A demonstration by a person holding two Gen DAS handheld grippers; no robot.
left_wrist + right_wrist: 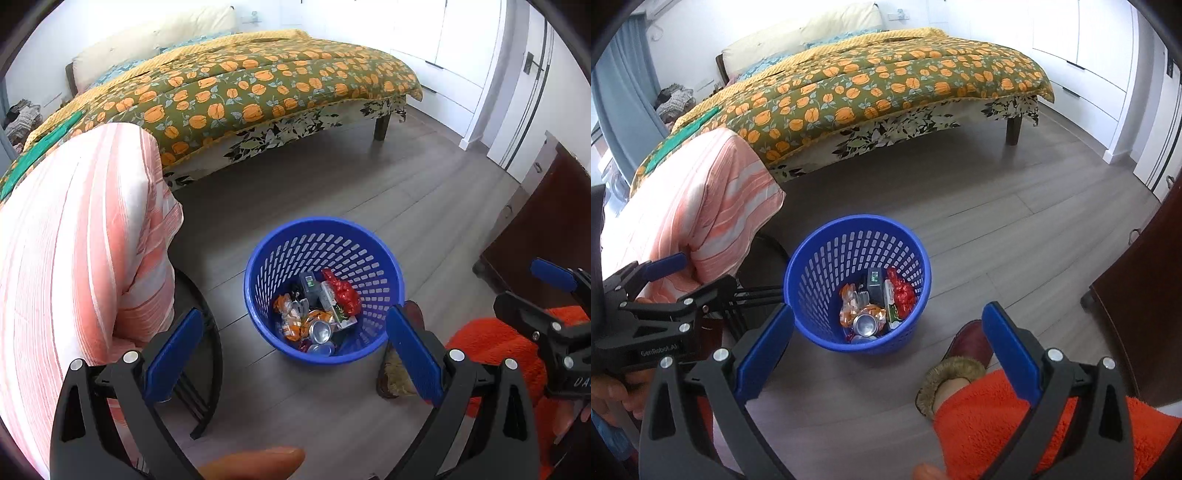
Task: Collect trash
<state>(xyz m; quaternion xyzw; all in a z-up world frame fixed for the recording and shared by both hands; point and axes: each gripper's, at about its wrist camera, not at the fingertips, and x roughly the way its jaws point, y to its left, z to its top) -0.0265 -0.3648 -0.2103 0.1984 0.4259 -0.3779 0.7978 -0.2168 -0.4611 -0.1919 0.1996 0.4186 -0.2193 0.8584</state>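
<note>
Two grippers are hanging above a blue basket [324, 236] on the grey wood floor [332, 177], and both are spread wide with nothing between the pads. Left gripper [295, 343] frames the basket from its side, right gripper [888, 343] does the same. All the trash [875, 306] sits down at the bottom of the basket: a crushed can [866, 324], a red wrapper [903, 293], some orange packets, and a small box, I think, it's a bit blurry. Just beside the basket there's a striped pink cloth [85, 240] draped over something, and a bed [258, 88] with an orange floral cover further back. A slippered foot [964, 362] stands near the basket.
</note>
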